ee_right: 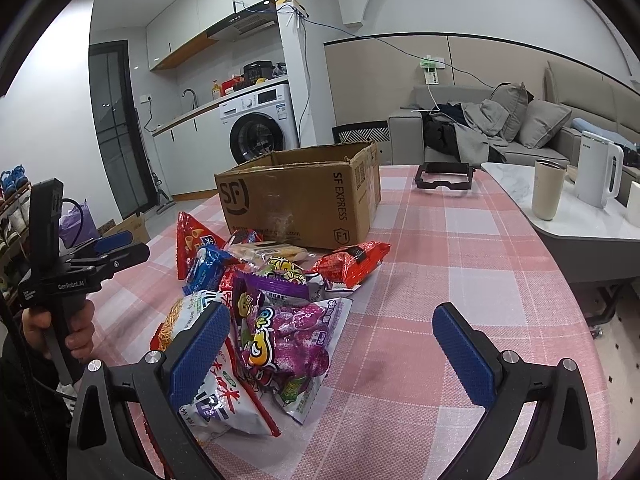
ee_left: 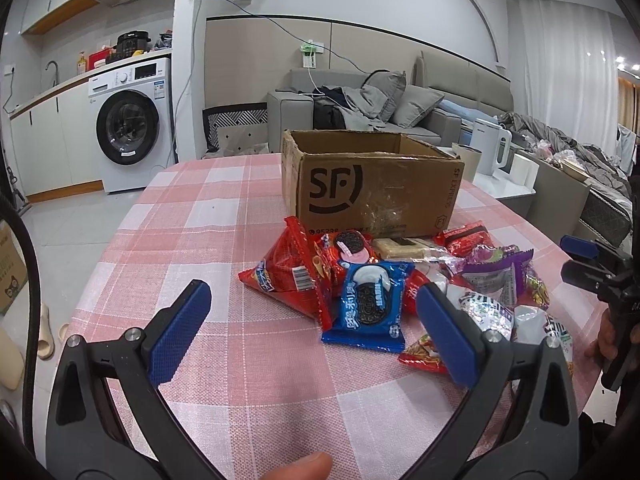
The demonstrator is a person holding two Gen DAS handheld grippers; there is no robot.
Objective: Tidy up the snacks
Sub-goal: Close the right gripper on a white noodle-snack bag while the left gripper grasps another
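Observation:
A pile of snack packets lies on the pink checked tablecloth (ee_left: 200,216) in front of an open cardboard box (ee_left: 372,188) marked SF. In the left wrist view my left gripper (ee_left: 312,312) hangs open just short of the pile, a blue Oreo packet (ee_left: 370,304) and a red triangular bag (ee_left: 292,268) beyond its fingers. In the right wrist view my right gripper (ee_right: 332,340) is open over the pile's near side, above a purple packet (ee_right: 288,340) and a white noodle-snack bag (ee_right: 216,400). The box (ee_right: 304,204) looks empty from here.
A black frame (ee_right: 442,178) lies on the table behind the box. A side table (ee_right: 592,220) to the right carries a beige cup (ee_right: 548,190) and a white kettle (ee_right: 600,168). A sofa and a washing machine (ee_left: 132,124) stand beyond.

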